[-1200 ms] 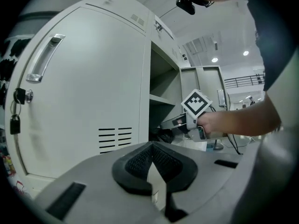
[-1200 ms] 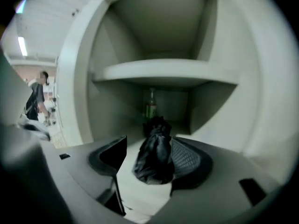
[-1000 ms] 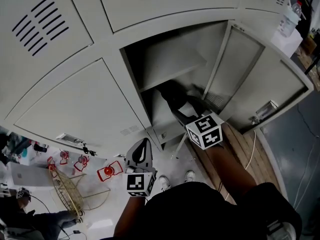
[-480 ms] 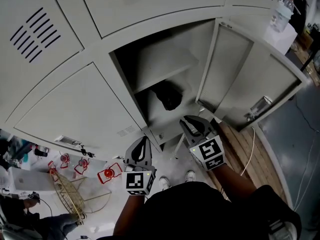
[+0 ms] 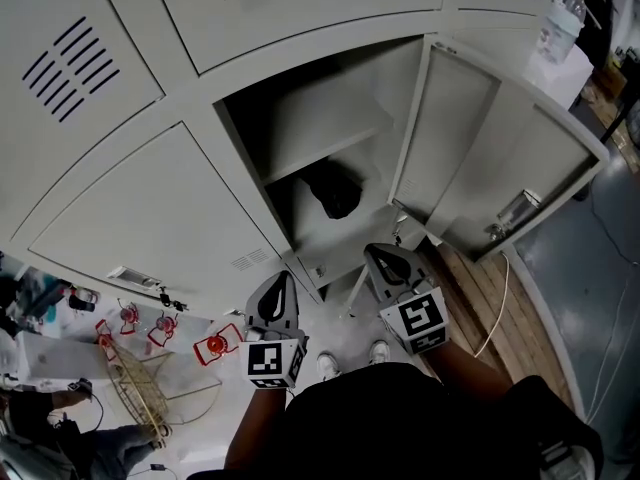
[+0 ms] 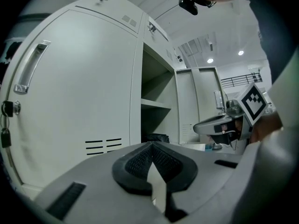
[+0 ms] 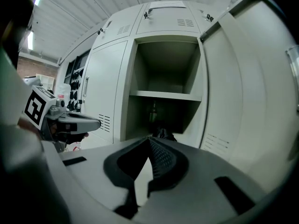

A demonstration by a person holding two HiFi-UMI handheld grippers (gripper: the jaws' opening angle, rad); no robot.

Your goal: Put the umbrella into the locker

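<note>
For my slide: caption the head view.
Umbrella inside the open locker; left claw and right claw shut, empty, outside it.

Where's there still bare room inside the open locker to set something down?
The shelf is bare, wall to wall. Below it, the umbrella crowds the back; the locker floor in front of it is free.

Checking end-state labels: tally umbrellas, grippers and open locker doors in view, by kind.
umbrella: 1
grippers: 2 (left gripper, right gripper)
open door: 1
total: 4
</note>
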